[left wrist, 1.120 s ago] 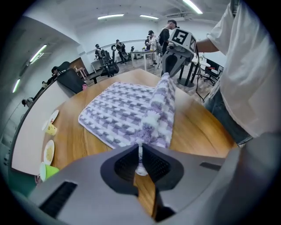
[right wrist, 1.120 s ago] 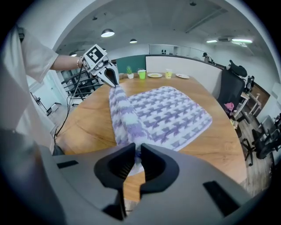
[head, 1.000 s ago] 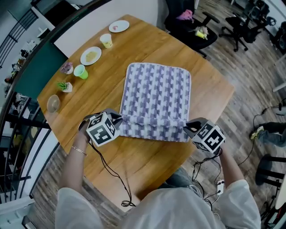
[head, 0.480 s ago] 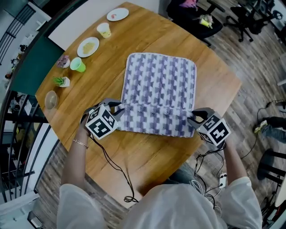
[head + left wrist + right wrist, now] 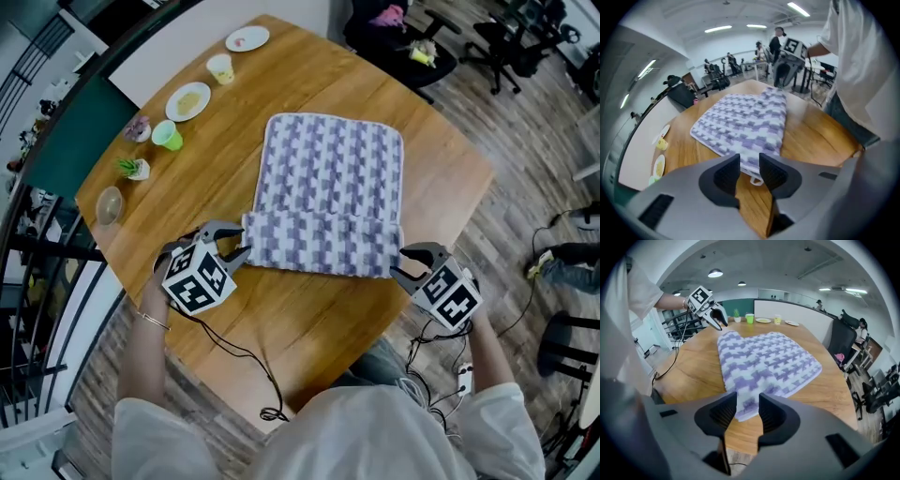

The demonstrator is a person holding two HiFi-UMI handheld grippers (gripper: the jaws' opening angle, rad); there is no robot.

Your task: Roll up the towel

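A purple-and-white checked towel lies flat on the round wooden table. Its near edge is turned over into a flat folded band. My left gripper hovers just off the band's left corner, jaws opening, nothing between them. In the left gripper view the towel's corner loop lies just beyond the jaws of the left gripper. My right gripper sits off the band's right corner, jaws opening and empty. In the right gripper view that towel corner lies past the right gripper.
Along the table's far left rim stand two plates, a yellow cup, a green cup, a small potted plant and a bowl. A black cable trails over the near table edge. Office chairs stand beyond.
Both grippers have let go of the towel's turned-over edge and drawn back toward the person, jaws parting. The folded band now lies flat and wider.
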